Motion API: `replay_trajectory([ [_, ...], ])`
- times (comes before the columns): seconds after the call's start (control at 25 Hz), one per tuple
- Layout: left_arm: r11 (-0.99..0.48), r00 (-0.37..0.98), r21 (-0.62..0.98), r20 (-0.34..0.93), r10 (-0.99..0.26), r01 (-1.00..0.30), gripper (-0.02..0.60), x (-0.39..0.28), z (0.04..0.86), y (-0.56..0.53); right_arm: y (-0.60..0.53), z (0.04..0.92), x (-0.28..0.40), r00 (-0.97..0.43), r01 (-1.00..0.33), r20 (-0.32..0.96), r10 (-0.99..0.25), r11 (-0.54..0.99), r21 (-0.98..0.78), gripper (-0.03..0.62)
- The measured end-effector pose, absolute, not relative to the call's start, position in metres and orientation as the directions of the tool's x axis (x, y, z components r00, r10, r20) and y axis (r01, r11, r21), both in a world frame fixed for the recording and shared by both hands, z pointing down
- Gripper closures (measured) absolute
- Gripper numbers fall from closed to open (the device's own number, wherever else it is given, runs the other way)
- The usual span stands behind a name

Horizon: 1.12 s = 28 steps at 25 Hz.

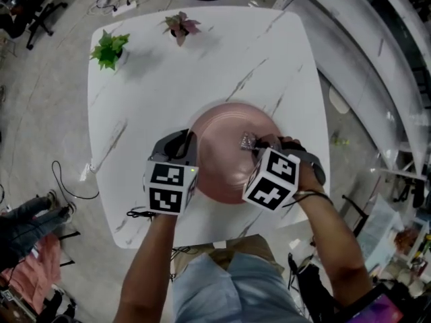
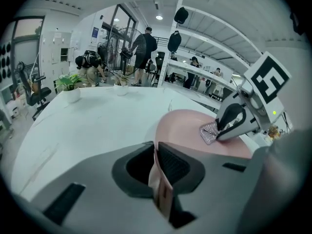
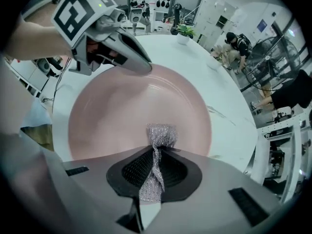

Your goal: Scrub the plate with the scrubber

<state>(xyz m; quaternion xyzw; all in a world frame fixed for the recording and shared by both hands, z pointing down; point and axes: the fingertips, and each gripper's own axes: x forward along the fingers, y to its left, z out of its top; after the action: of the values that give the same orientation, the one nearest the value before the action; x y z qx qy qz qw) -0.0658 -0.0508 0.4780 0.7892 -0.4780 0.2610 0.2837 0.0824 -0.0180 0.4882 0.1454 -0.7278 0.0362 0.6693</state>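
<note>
A pink plate [image 1: 225, 143] lies on the white marble table [image 1: 168, 93], near its front edge. My left gripper [image 1: 190, 150] is shut on the plate's left rim; in the left gripper view the rim [image 2: 161, 182] is pinched between its jaws. My right gripper [image 1: 256, 144] is over the plate's right side, shut on a silvery mesh scrubber [image 1: 247, 140]. In the right gripper view the scrubber [image 3: 161, 135] sticks out past the jaws over the plate's inside [image 3: 117, 116], and the left gripper [image 3: 124, 50] is at the far rim.
A green potted plant [image 1: 110, 49] and a reddish one [image 1: 180, 27] stand at the table's far edge. White shelving [image 1: 377, 59] runs along the right. A cable [image 1: 74, 184] and another person's legs [image 1: 27, 214] are on the floor at the left.
</note>
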Motion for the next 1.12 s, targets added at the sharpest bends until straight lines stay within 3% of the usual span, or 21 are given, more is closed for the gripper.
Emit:
replay_trajectory([
  [0.44,-0.368,0.401,0.201,0.676,-0.618,-0.908,0.554,-0.067,0.478,-0.052,-0.026,0.485,0.039,-0.136,-0.149,0.974,-0.182,0.976,0.161,0.536],
  [0.64,-0.369,0.398,0.198,0.68,-0.615,-0.908,0.554,-0.067,0.479,-0.052,0.019,0.483,0.016,-0.185,-0.03,0.977,-0.108,0.994,0.104,0.537],
  [0.84,-0.374,0.388,0.181,0.691,-0.61,-0.91,0.551,-0.067,0.479,-0.051,0.066,0.477,0.028,-0.154,0.034,0.987,0.053,0.998,-0.049,0.536],
  [0.96,-0.396,0.37,0.136,0.702,-0.608,-0.908,0.536,-0.069,0.477,-0.052,0.079,0.47,0.049,-0.107,0.032,0.99,0.09,0.996,-0.087,0.534],
  [1.12,-0.368,0.339,0.11,0.685,-0.645,-0.923,0.488,-0.082,0.448,-0.051,0.068,0.438,0.079,-0.151,-0.076,0.988,0.017,0.997,-0.029,0.531],
])
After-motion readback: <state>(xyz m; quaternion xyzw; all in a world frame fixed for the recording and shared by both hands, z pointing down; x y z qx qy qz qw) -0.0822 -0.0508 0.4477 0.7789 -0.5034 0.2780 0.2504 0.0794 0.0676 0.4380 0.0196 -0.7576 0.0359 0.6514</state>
